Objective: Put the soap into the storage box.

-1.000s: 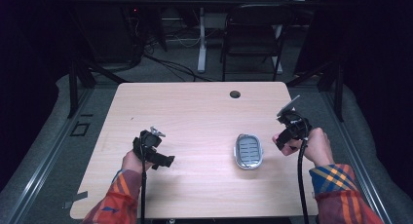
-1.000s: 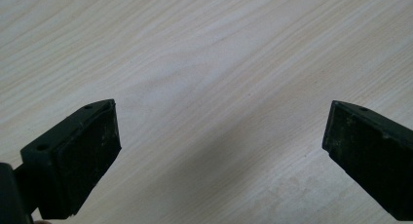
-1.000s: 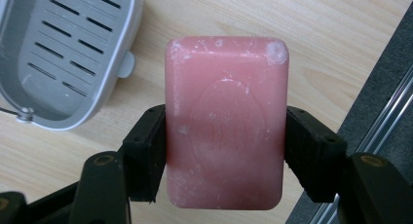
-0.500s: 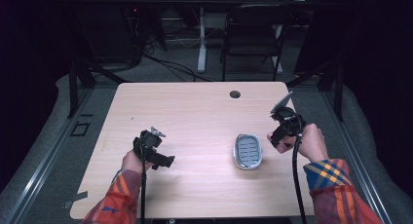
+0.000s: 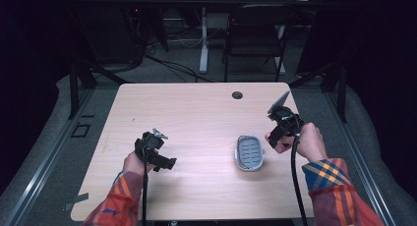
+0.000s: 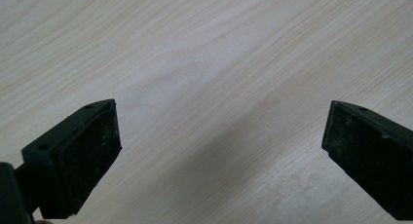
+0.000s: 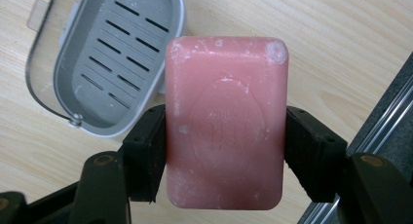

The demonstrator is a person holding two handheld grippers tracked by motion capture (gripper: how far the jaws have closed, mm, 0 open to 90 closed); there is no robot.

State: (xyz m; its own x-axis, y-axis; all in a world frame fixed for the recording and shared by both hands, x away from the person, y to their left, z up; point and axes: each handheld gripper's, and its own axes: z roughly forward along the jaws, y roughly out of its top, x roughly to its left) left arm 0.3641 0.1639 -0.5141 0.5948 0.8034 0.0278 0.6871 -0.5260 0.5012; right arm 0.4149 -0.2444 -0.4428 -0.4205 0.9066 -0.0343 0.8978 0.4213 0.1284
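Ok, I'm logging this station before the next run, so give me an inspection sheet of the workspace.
Surface: pale wood-grain table, round cable hole near the far edge.
Job's things: pink rectangular soap bar; empty grey slotted plastic soap dish on the table.
Clutter: nothing seen.
Grippers: left gripper open over bare table; right gripper shut on the soap bar.
Cables: black cable trailing from the right gripper.
Surroundings: black chair, grey floor, dark room.
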